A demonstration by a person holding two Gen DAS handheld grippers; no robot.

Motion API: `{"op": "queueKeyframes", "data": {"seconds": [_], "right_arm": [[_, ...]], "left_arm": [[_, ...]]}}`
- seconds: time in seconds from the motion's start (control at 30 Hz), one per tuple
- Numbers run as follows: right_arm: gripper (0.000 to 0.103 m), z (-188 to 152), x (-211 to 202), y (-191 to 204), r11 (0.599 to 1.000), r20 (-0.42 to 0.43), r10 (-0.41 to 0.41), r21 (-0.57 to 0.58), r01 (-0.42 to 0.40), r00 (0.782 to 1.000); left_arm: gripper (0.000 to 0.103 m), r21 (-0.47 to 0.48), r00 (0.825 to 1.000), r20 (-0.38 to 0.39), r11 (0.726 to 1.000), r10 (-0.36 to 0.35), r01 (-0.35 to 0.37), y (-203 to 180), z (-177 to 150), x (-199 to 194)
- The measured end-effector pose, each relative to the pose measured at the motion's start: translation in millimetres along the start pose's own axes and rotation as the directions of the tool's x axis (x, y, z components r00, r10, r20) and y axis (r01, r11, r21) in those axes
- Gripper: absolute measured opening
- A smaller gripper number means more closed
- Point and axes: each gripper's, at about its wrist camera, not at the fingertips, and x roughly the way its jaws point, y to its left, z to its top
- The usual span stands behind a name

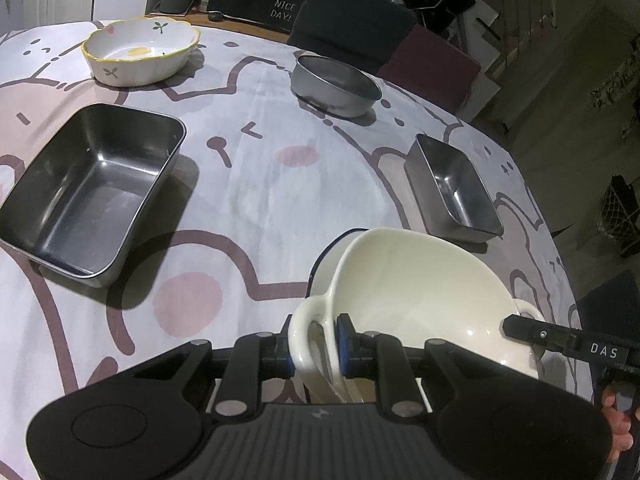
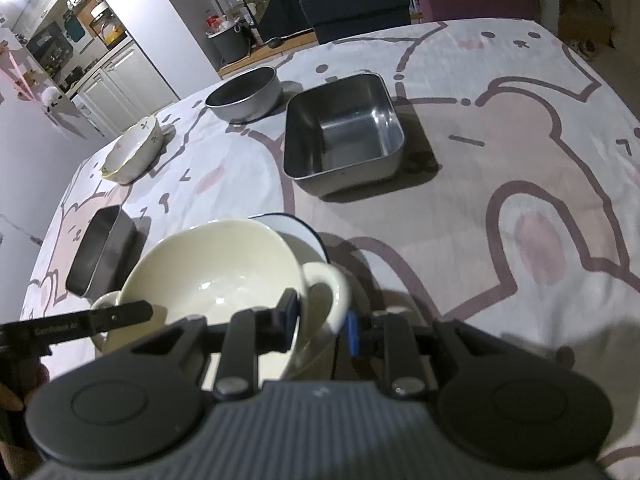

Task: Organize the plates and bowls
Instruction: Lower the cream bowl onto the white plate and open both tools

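Observation:
A cream two-handled bowl (image 1: 420, 296) hangs tilted just above the tablecloth, and I hold it from both sides. My left gripper (image 1: 314, 340) is shut on its left handle (image 1: 304, 332), with the blue pads pressing the loop. My right gripper (image 2: 320, 320) is shut on the opposite handle (image 2: 328, 284). One of its fingers (image 1: 532, 330) shows at the bowl's far rim in the left wrist view. A white plate with a dark blue rim (image 1: 332, 256) (image 2: 296, 228) lies under and behind the bowl, mostly hidden by it.
On the patterned tablecloth (image 1: 260, 184) stand a steel rectangular tray (image 1: 92, 192) at the left, another steel tray (image 1: 456, 188) (image 2: 344, 132) at the right, a round metal pan (image 1: 336, 84) (image 2: 244, 94) and a yellow-rimmed floral bowl (image 1: 140, 52) (image 2: 132, 150) at the back. Chairs stand beyond the far edge.

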Motion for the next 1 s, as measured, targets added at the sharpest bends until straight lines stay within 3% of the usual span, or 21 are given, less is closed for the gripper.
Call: {"op": "queueKeyframes", "data": {"seconds": [1.0], "right_arm": [[0.030, -7.1, 5.5, -5.2, 0.999, -0.022, 0.014, 0.051, -0.013, 1.000]], "left_arm": [[0.021, 0.030, 0.999, 0.011, 0.999, -0.038, 0.037, 4.5, -4.6, 7.1]]}}
